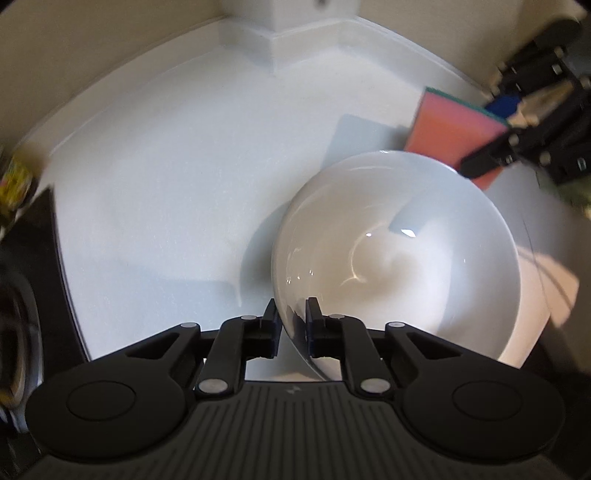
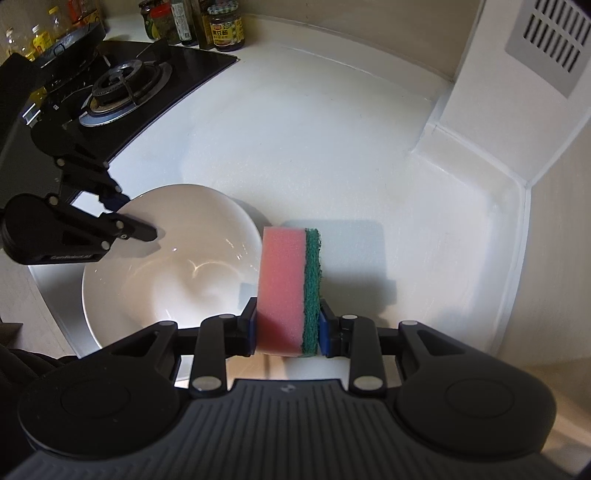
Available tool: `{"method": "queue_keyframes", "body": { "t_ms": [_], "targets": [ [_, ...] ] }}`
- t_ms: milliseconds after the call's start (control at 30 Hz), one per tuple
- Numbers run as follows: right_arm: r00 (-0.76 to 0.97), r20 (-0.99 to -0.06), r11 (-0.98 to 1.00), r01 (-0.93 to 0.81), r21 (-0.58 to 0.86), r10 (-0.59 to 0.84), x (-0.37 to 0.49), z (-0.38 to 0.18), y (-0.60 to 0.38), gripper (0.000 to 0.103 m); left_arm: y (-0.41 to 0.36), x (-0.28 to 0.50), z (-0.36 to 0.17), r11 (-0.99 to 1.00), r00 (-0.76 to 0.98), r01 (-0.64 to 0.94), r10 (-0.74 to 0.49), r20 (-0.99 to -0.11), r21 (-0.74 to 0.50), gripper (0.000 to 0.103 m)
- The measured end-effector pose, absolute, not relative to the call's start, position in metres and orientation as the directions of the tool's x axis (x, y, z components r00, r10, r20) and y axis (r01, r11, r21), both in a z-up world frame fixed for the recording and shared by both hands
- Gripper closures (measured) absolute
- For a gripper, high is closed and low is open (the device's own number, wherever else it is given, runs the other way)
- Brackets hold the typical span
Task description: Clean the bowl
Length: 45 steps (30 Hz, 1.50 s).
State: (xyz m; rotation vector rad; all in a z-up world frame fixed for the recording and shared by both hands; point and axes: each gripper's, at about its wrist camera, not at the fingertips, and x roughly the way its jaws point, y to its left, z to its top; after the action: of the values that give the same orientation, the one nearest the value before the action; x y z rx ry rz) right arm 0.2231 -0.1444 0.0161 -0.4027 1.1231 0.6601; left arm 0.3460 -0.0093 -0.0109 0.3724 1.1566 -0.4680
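A white bowl (image 1: 399, 258) rests on the white counter; it also shows in the right wrist view (image 2: 173, 266). My left gripper (image 1: 291, 325) is shut on the bowl's near rim, one finger inside and one outside; it shows in the right wrist view (image 2: 125, 218) at the bowl's left rim. My right gripper (image 2: 287, 328) is shut on a pink sponge (image 2: 282, 288) with a green scouring side, held upright just right of the bowl. In the left wrist view the sponge (image 1: 450, 125) and right gripper (image 1: 495, 144) sit beyond the bowl's far rim.
A black gas hob (image 2: 125, 85) with a burner lies left of the bowl. Jars and bottles (image 2: 225, 26) stand along the back wall. A white wall column (image 2: 498, 92) with a vent stands at the right. The white counter (image 2: 332, 147) stretches behind the bowl.
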Motion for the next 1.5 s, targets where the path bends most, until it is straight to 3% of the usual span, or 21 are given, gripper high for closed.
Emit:
{"method": "queue_keyframes", "body": {
  "t_ms": [267, 467, 700, 1033, 1333, 1500],
  "targets": [
    [0.292, -0.921, 0.748, -0.664, 0.0, 0.259, 0.239, 0.017, -0.144, 0.076, -0.026, 0.389, -0.011, 0.66, 0.315, 0.748, -0.262, -0.912, 0.069, 0.088],
    [0.283, -0.919, 0.766, -0.642, 0.032, 0.275, 0.243, 0.016, -0.149, 0.076, -0.027, 0.389, -0.011, 0.822, 0.344, 0.566, -0.176, -0.922, 0.054, 0.088],
    [0.284, -0.904, 0.818, -0.564, 0.112, 0.32, 0.24, 0.014, -0.164, 0.076, -0.031, 0.378, -0.03, 0.864, 0.41, 0.496, -0.14, -0.901, 0.091, 0.088],
    [0.261, -0.914, 0.78, -0.62, 0.089, 0.311, 0.249, 0.015, -0.15, 0.076, -0.01, 0.369, -0.032, 0.628, 0.326, 0.772, -0.261, -0.909, 0.097, 0.088],
    [0.278, -0.909, 0.778, -0.624, 0.076, 0.312, 0.24, 0.015, -0.149, 0.076, 0.006, 0.368, -0.03, 0.875, 0.374, 0.483, -0.178, -0.91, 0.027, 0.087],
    [0.279, -0.905, 0.782, -0.617, 0.086, 0.32, 0.23, 0.016, -0.151, 0.076, 0.002, 0.372, -0.043, 0.866, 0.373, 0.498, -0.166, -0.913, 0.046, 0.09]
  ]
}}
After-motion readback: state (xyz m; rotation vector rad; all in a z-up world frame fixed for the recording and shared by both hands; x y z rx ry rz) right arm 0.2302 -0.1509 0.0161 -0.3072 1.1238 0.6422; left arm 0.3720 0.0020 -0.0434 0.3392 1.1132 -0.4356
